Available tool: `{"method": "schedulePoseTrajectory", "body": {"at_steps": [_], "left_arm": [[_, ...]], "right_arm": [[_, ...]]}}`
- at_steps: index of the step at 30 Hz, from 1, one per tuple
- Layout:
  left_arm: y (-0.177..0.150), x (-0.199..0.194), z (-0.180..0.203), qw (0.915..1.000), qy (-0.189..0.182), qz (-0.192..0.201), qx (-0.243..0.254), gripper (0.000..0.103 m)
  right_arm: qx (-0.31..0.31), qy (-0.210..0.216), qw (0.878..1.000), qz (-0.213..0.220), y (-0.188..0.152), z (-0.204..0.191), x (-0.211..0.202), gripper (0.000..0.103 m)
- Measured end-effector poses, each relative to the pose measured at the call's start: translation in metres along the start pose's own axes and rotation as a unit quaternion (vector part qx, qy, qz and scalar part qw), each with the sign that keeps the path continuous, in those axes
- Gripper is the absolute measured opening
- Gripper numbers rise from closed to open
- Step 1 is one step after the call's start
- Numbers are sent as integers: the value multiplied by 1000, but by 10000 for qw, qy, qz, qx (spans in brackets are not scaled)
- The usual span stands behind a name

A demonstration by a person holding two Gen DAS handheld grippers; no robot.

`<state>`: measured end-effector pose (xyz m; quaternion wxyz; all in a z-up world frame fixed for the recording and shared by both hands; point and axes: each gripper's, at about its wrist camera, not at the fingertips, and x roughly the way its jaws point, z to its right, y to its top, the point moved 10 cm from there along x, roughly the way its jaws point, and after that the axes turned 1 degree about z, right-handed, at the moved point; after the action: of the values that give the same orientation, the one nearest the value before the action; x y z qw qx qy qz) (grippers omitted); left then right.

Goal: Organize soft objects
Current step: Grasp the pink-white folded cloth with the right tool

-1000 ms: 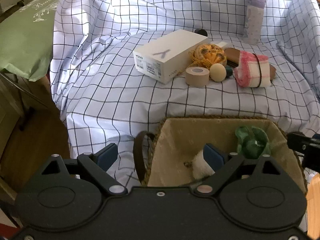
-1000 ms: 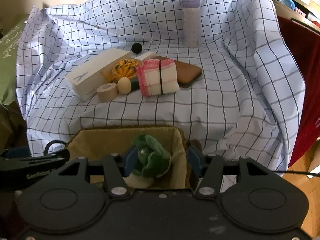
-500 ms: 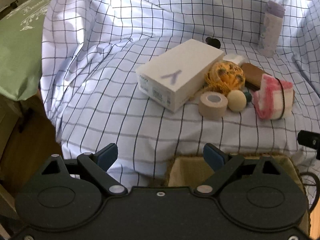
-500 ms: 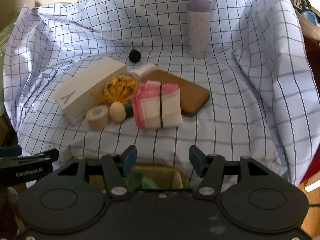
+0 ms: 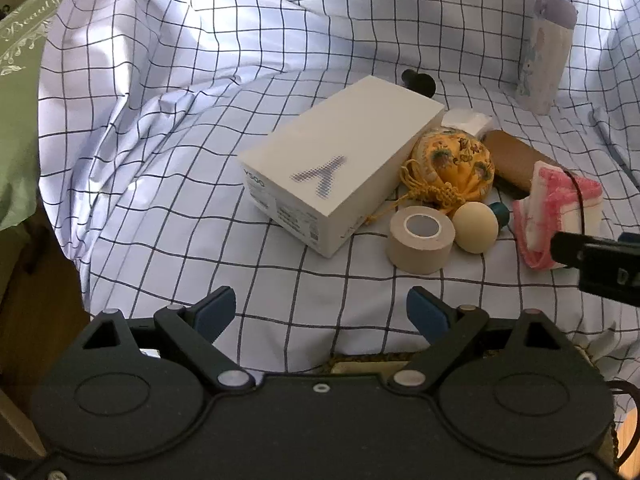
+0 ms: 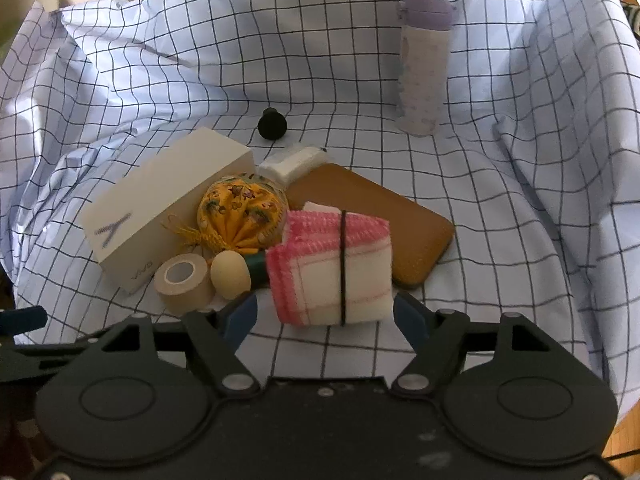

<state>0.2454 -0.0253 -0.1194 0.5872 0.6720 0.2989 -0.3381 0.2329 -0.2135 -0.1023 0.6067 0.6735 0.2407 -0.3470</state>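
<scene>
A pink-and-white folded cloth (image 6: 332,268) bound by a black band lies on the checked sheet (image 6: 500,200). My right gripper (image 6: 326,316) is just in front of it. Its jaws are opening, and the cloth's near edge sits between the fingertips without touching the pads. A yellow drawstring pouch (image 6: 240,212) rests behind a tape roll (image 6: 184,282) and a wooden egg (image 6: 231,274). My left gripper (image 5: 322,312) hangs open and empty over the sheet, short of the white box (image 5: 340,164). The pouch (image 5: 452,164) and cloth (image 5: 560,208) lie to its right.
A brown flat case (image 6: 400,236) lies under the cloth's far side. A purple bottle (image 6: 424,64) stands at the back, with a black knob (image 6: 272,124) and a small white packet (image 6: 294,162) nearer. The woven basket rim (image 5: 368,360) shows below the left gripper. A green bag (image 5: 16,92) sits at the left.
Both grippers moved forward from above the basket toward the pile on the sheet. The basket and its green toy dropped out of view. The right jaws spread wider.
</scene>
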Motion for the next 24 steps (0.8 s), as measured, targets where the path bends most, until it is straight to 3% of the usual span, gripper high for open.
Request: {"method": "schedulePoseTrajectory", "body": {"at_steps": [12, 16, 24], "left_arm": [[-2, 12, -2, 9999, -1, -124, -5, 90], [-3, 14, 1, 9999, -26, -167, 7, 90], [-1, 15, 10, 9995, -195, -228, -29, 89]], "right_arm": [[-115, -238, 9996, -49, 1, -4, 24, 78], [-123, -315, 9994, -16, 1, -1, 26, 71], [-79, -148, 9998, 106, 1, 1, 19, 68]]}}
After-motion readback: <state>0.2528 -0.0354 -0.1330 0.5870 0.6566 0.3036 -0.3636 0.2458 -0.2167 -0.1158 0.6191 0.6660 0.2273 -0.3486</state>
